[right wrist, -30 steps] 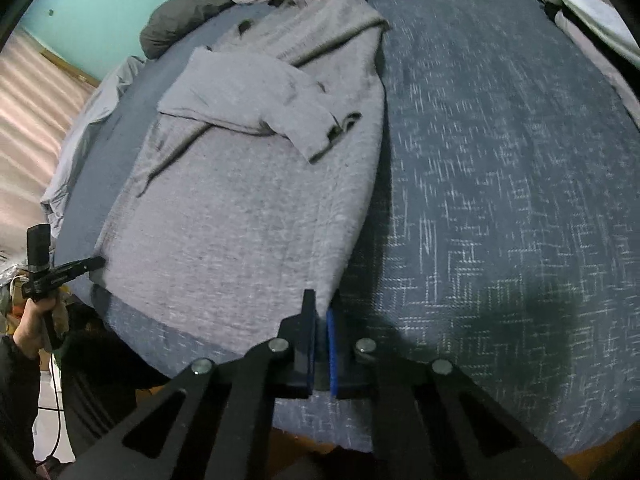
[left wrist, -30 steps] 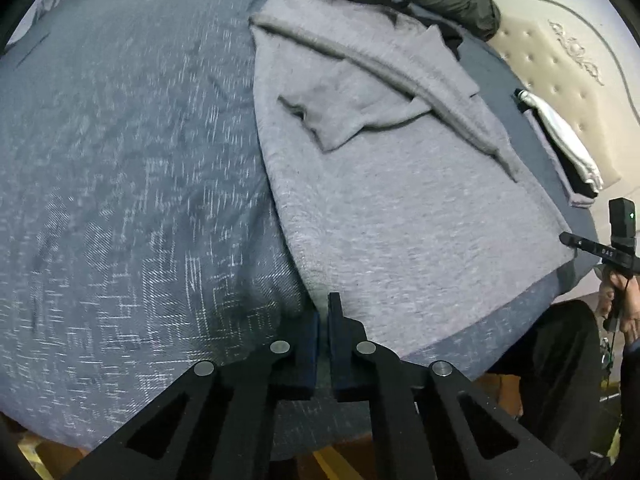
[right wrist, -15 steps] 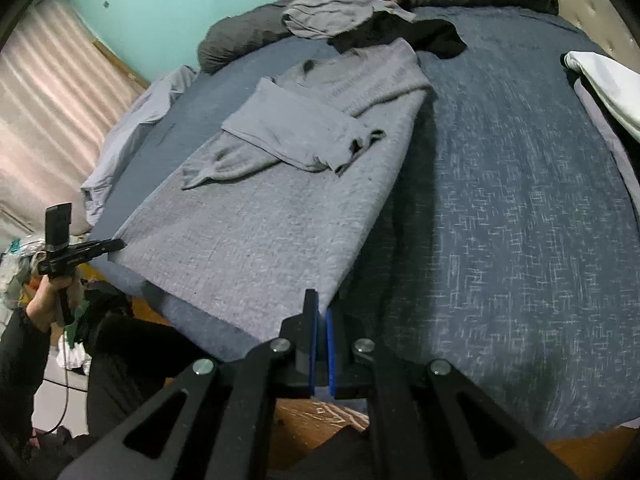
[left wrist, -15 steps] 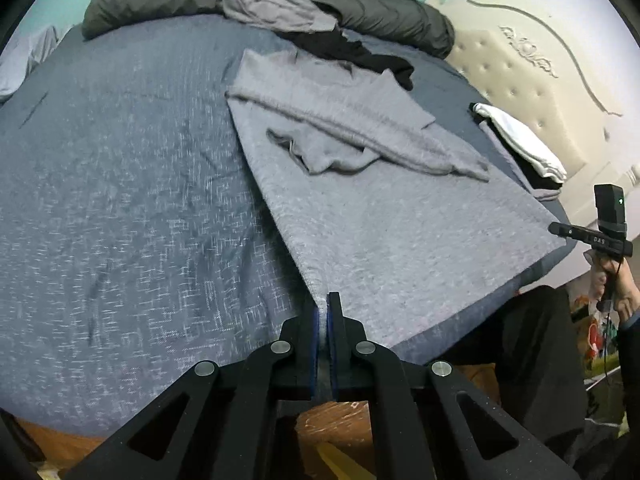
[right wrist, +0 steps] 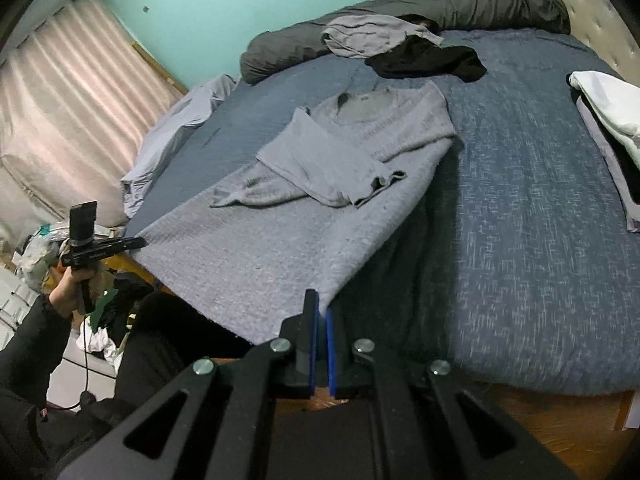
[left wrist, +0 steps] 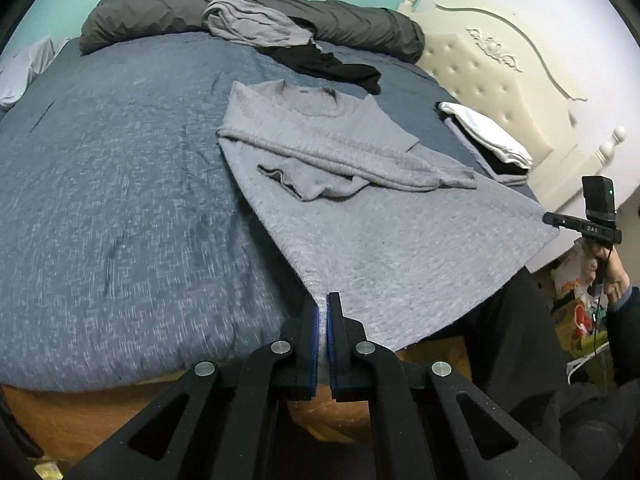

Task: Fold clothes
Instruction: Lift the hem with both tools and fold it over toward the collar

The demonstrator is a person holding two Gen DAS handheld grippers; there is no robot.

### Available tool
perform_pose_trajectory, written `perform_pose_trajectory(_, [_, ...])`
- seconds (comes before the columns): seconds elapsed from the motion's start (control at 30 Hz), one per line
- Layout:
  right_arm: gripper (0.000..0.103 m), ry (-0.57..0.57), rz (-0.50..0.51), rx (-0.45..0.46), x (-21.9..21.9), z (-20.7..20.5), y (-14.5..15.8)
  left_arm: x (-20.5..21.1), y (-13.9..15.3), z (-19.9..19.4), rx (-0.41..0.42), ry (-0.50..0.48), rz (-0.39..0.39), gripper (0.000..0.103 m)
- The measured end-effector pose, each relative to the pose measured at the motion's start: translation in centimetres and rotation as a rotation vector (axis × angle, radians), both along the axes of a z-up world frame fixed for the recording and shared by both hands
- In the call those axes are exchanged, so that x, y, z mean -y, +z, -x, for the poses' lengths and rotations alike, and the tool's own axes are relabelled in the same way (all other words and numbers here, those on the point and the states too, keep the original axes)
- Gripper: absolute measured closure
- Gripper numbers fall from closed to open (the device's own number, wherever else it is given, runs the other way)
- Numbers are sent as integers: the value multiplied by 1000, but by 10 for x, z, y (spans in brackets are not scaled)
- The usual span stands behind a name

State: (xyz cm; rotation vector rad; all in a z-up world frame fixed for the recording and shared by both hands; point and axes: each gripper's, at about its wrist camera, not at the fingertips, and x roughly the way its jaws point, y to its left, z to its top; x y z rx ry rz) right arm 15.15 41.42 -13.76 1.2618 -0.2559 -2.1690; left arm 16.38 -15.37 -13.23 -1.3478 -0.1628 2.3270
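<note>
Right now both my grippers are clamped on the bottom hem of the grey sweater [left wrist: 400,248]. My left gripper [left wrist: 322,312] has its fingers closed on one hem corner, the knit pinched between the blue pads, and my right gripper [right wrist: 318,312] has its fingers closed on the other corner in the same way. Between the two, the hem is lifted off the bed [left wrist: 120,200] and stretched taut, while the upper part of the sweater lies flat on the blue-grey speckled cover, collar toward the far side, with both sleeves folded across the chest.

As for writing, the only lettering I can make out is on the side of the right gripper as seen from the left wrist: small pale letters that look like "DAS" [left wrist: 593,229], too small to be sure. No label on the sweater can be read.

Beyond the collar lie a black garment [left wrist: 332,65] and a crumpled grey garment [left wrist: 256,26], touching a rolled dark duvet [left wrist: 160,16]. Near the padded cream headboard [left wrist: 500,92] sits a folded stack [left wrist: 488,140], white on top.
</note>
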Motion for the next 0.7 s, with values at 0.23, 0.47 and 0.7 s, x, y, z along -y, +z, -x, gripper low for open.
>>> perform_pose_trajectory(0.23, [100, 33, 26, -12, -1, -28, 17, 1, 17, -10, -24, -16, 0, 100])
perform_pose_trajectory(0.47, [100, 24, 31, 0, 2, -1, 18, -5, 25, 38, -43, 1, -3, 100])
perform_pose_trajectory(0.7, [100, -55, 90, 42, -2, 80, 22, -3, 29, 129, -53, 57, -38, 99])
